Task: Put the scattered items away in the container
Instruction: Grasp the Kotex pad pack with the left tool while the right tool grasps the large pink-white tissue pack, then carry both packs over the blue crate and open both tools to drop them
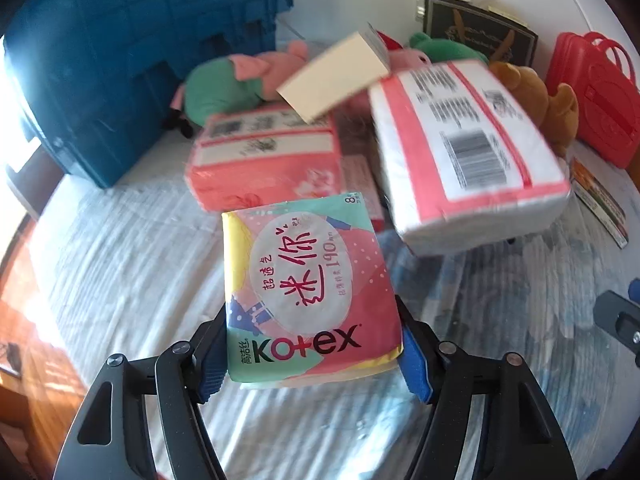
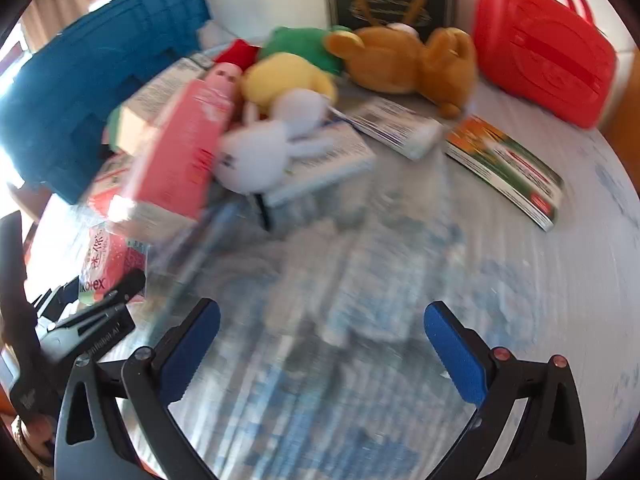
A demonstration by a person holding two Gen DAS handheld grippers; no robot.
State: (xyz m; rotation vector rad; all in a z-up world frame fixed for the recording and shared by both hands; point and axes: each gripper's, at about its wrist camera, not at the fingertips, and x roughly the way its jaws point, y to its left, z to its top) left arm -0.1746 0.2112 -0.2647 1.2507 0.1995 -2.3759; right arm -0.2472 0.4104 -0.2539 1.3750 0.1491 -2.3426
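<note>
A Kotex pad pack, pink, green and yellow, lies flat on the pale cloth, and my left gripper is shut on it, blue pads pressing its two sides. The same pack shows at the left edge of the right wrist view. The blue crate stands at the far left, also visible in the right wrist view. My right gripper is open over bare cloth with nothing between its fingers. Two pink tissue packs lie just beyond the Kotex pack.
Behind them is a pile: a beige box, a white plush, a yellow plush, a brown bear, a toothpaste box, a green-orange box. A red case and a dark box stand at the back.
</note>
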